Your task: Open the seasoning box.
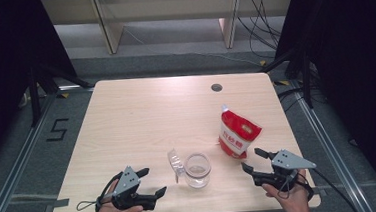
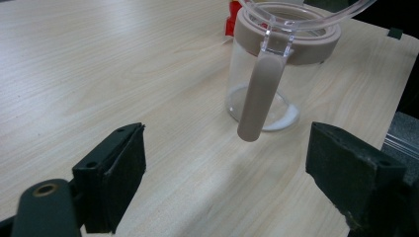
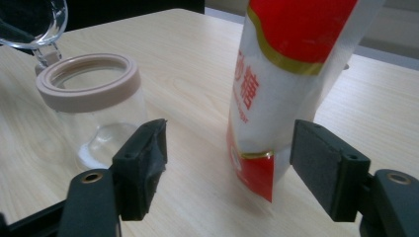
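A clear glass jar [image 1: 198, 169] with a beige rim stands near the table's front edge, its hinged clear lid [image 1: 174, 162] flipped open to the left. A little white powder lies on the jar's bottom [image 2: 257, 74]. To the jar's right, a red and white pouch [image 1: 238, 132] stands upright. My left gripper [image 1: 154, 181] is open, left of the jar, and its jaws face the beige latch [image 2: 259, 94]. My right gripper [image 1: 250, 160] is open just in front of the pouch [image 3: 276, 84]. The pads stand apart on either side of the pouch's lower end without touching it.
The wooden table [image 1: 141, 114] has a round cable hole [image 1: 217, 87] at the back right. Both hands rest near the front edge. Dark curtains and stands flank the table, with cables on the floor to the right.
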Demonstrator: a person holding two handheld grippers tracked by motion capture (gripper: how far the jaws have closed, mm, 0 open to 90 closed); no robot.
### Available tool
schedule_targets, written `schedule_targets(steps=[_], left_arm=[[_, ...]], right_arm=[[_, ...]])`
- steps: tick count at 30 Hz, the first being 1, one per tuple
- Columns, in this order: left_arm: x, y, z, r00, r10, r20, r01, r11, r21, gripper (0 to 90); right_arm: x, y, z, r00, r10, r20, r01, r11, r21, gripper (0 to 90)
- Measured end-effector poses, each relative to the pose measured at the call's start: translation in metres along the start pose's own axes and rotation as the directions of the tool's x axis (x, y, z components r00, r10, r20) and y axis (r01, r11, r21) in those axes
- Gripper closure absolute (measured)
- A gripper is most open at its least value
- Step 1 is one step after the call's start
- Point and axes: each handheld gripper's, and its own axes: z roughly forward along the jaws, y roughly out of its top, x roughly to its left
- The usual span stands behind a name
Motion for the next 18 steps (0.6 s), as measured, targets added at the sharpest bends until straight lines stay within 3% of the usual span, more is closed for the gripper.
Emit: schedule_targets(steps=[2, 5, 7, 10, 11, 14, 18], left_arm=[[-0.001, -0.001, 0.000, 0.9996, -0.026, -0.006, 0.026, 0.9997, 0.000, 15.2], [-0.001, -0.001, 0.000, 0.9997, -0.024, -0.007, 0.024, 0.9997, 0.000, 15.2], [0.000, 0.000, 0.000, 1.0000, 0.000, -0.002, 0.000, 1.0000, -0.004, 15.2], [-0.001, 0.000, 0.001, 0.9996, -0.026, -0.008, 0.026, 0.9997, -0.002, 15.2], [-0.001, -0.001, 0.002, 0.9996, -0.027, 0.001, 0.027, 0.9996, -0.006, 15.2], [-0.001, 0.000, 0.002, 0.9997, -0.024, -0.003, 0.024, 0.9997, -0.005, 15.3], [-0.001, -0.001, 0.003, 0.9997, -0.025, -0.006, 0.025, 0.9997, -0.001, 15.2]], right_arm=[[-0.002, -0.002, 0.001, 0.9999, -0.010, 0.010, 0.010, 1.000, -0.004, 27.7], [-0.004, -0.003, 0.003, 0.9999, -0.008, 0.010, 0.008, 1.000, -0.005, 26.1], [-0.005, -0.006, 0.004, 0.9998, 0.008, 0.015, -0.008, 1.000, -0.009, 24.7], [-0.009, -0.006, 0.006, 0.9991, -0.033, 0.026, 0.034, 0.999, -0.028, 24.3], [-0.008, -0.008, 0.006, 0.9998, 0.003, 0.020, -0.003, 1.000, -0.008, 23.4], [-0.009, -0.009, 0.006, 0.9994, 0.024, 0.026, -0.024, 1.000, 0.001, 22.5], [-0.013, -0.011, 0.006, 0.9990, 0.016, 0.042, -0.017, 1.000, 0.005, 21.7]])
